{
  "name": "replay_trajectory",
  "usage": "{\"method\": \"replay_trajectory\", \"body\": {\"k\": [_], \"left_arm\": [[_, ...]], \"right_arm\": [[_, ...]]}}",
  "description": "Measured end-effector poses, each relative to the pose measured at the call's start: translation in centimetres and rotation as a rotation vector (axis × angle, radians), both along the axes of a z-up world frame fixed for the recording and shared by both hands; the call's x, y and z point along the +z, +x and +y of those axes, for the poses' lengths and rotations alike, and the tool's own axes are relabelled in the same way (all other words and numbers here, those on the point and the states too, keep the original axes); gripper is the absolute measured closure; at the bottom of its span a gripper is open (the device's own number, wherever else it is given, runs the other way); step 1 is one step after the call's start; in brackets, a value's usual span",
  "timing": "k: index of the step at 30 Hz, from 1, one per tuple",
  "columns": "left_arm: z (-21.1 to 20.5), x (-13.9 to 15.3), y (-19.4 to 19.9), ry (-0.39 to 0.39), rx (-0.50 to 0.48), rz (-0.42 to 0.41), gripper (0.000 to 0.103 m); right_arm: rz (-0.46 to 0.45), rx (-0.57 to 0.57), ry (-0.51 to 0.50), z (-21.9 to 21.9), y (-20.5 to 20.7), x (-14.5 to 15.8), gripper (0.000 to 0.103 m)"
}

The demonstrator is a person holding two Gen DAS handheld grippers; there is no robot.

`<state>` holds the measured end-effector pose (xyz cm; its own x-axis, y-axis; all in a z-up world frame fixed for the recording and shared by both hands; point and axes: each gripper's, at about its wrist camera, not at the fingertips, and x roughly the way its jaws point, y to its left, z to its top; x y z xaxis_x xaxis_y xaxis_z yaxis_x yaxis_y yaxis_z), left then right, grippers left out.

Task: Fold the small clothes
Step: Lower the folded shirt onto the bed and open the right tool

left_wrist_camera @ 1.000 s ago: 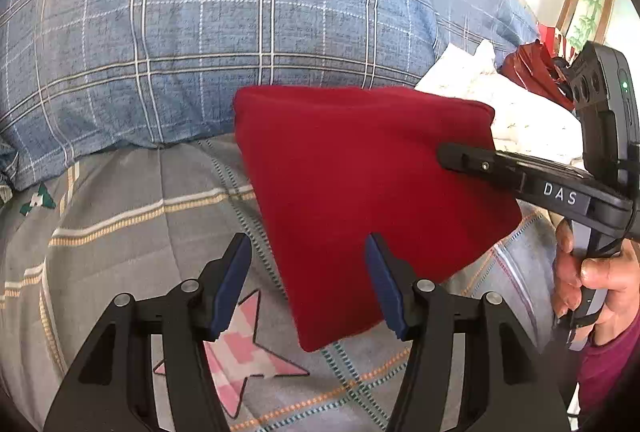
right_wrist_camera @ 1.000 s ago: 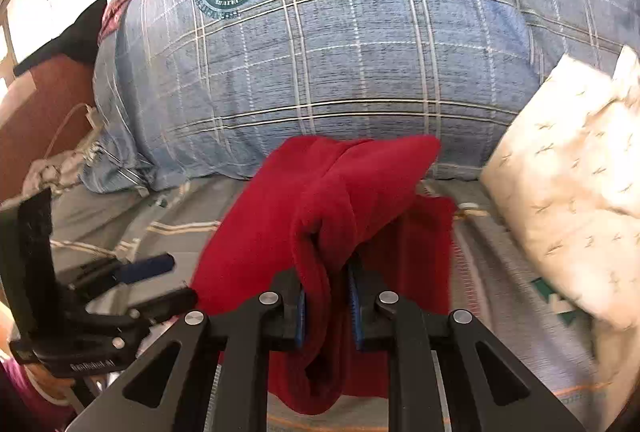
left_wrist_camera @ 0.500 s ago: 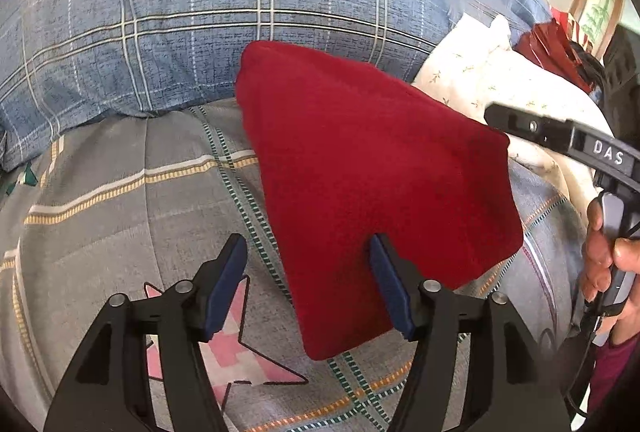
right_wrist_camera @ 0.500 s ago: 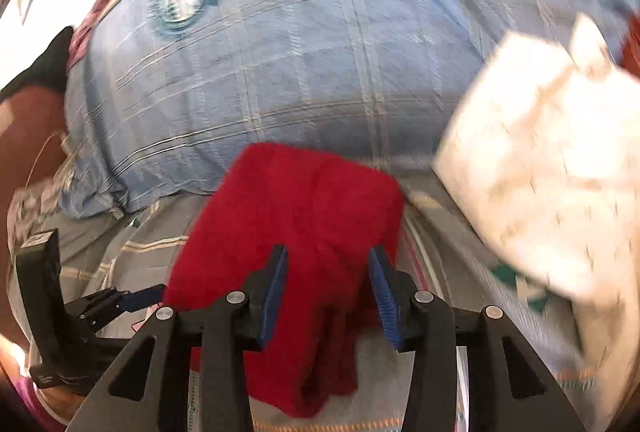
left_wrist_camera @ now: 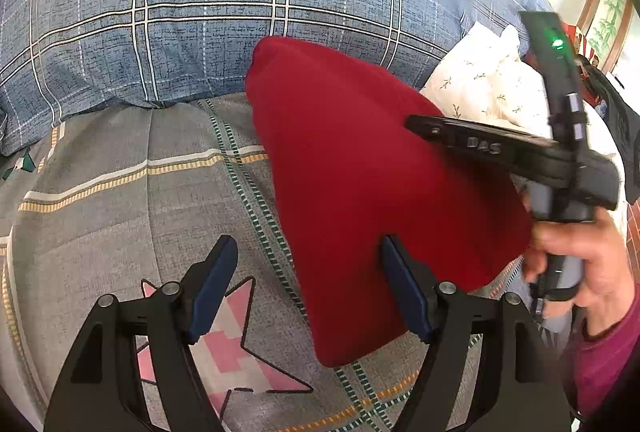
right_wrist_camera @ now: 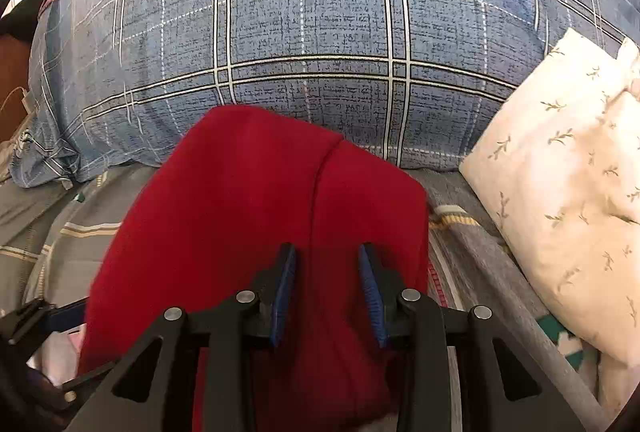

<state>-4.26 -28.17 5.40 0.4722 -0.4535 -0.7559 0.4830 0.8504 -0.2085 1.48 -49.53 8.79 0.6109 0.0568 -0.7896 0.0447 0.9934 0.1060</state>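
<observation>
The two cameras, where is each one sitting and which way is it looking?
Left wrist: sits on the left gripper, looking forward over its open fingers at the red cloth; the right gripper and the right hand show.
Right wrist: sits on the right gripper, looking over the red cloth toward the blue plaid pillow.
Both see the cloth, plaid pillow and white pillow.

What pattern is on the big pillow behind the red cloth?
The pillow is blue plaid with white and dark lines, plus a round teal emblem; the right wrist view shows it best.

Bed [left_wrist_camera: 120,172] bears red garment [left_wrist_camera: 360,192], duvet [left_wrist_camera: 200,12], pillow [right_wrist_camera: 560,172]
</observation>
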Motion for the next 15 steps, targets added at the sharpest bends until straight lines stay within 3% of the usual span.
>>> {"method": "replay_trajectory", "body": {"k": [3, 8, 12, 15], "left_arm": [[0.1, 0.0, 0.0, 0.0, 0.001, 0.001, 0.028], [0.1, 0.0, 0.0, 0.002, 0.004, 0.0, 0.028], [0.1, -0.1, -0.1, 0.003, 0.009, -0.005, 0.028], [0.1, -0.1, -0.1, -0.007, 0.009, 0.007, 0.027]], "right_arm": [[-0.029, -0.004, 0.062, -0.3, -2.1, 1.6, 0.067], [-0.048, 0.008, 0.039, 0.5, -5.0, 2.4, 0.064], [-0.014, 0.001, 0.016, 0.4, -5.8, 1.0, 0.063], [0.005, 0.004, 0.017, 0.0, -5.7, -0.3, 0.057]]}}
